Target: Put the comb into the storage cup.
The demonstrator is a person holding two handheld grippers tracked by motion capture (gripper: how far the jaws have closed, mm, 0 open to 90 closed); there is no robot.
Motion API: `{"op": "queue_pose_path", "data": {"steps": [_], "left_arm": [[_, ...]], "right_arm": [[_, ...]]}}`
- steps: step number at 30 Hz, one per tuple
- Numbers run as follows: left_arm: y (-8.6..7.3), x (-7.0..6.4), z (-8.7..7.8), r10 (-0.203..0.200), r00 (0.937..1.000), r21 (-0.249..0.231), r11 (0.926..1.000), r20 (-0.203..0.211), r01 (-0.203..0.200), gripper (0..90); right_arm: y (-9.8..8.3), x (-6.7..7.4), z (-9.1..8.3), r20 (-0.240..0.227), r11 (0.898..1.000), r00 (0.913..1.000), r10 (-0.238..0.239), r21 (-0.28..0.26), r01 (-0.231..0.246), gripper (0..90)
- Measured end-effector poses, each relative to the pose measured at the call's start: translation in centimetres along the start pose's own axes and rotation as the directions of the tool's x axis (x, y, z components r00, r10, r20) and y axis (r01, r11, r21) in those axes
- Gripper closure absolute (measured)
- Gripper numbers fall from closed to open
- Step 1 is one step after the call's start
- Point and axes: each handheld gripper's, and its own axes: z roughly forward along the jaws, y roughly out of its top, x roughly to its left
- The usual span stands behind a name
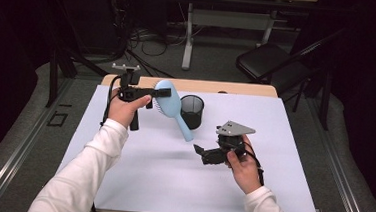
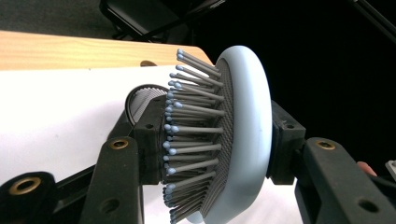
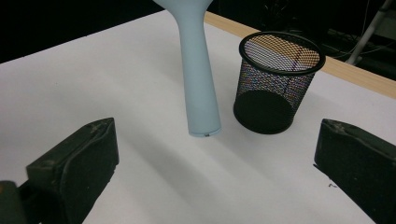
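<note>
A light blue hairbrush (image 1: 172, 106) hangs above the white sheet, head up at the left and handle slanting down to the right. My left gripper (image 1: 157, 98) is shut on its head: in the left gripper view one pad presses the bristles (image 2: 187, 135) and the other the smooth back of the hairbrush (image 2: 247, 135). A black mesh cup (image 1: 191, 111) stands upright just right of the handle. My right gripper (image 1: 203, 153) is open and empty, low over the sheet at the front right. In its own view the brush handle (image 3: 198, 79) and the mesh cup (image 3: 275, 79) lie ahead of its spread jaws.
A white sheet (image 1: 161, 174) covers most of the wooden table (image 1: 247, 89). A black folding chair (image 1: 274, 62) and a desk frame with cables stand on the floor behind the table. A person's white sleeves come in from the bottom.
</note>
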Motion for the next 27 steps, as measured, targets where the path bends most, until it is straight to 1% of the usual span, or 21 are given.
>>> {"op": "queue_pose_path", "data": {"steps": [3,7,11,12,18,22,27], "left_arm": [[0.5,-0.2,0.0,0.011,0.9999,-0.003,0.9999,-0.009,-0.011,51.1],[1.2,-0.4,0.0,0.015,0.9998,-0.010,0.9998,-0.016,-0.015,51.1],[1.7,-0.6,0.0,0.009,0.9999,-0.024,0.9997,-0.012,-0.010,51.1],[1.8,-0.6,0.0,0.002,0.9999,-0.030,0.9995,-0.010,-0.003,51.1],[2.6,-0.8,0.0,0.006,0.9997,-0.044,0.9990,-0.022,-0.007,51.1],[3.0,-1.0,-0.1,0.002,0.9999,-0.058,0.9983,-0.014,-0.003,51.0],[3.6,-1.3,0.0,0.008,0.9998,-0.064,0.9979,-0.021,-0.009,51.0]], "right_arm": [[0.0,0.0,0.0,-0.001,1.000,1.0000,0.001,-0.001,-0.001,0.0],[0.0,0.0,-0.1,-0.004,1.000,1.0000,0.002,-0.004,-0.002,0.0],[0.0,-0.1,-0.1,-0.004,1.000,1.0000,0.003,-0.003,-0.003,0.0],[0.0,-0.1,-0.1,-0.006,1.000,1.0000,0.005,-0.003,-0.005,0.0],[0.0,-0.1,0.0,-0.007,1.000,1.0000,0.005,0.001,-0.005,0.0],[0.0,-0.1,0.0,-0.008,1.000,1.0000,0.006,0.002,-0.006,0.0],[-0.1,-0.1,0.0,-0.008,1.000,0.9999,0.006,0.009,-0.006,0.0]]}}
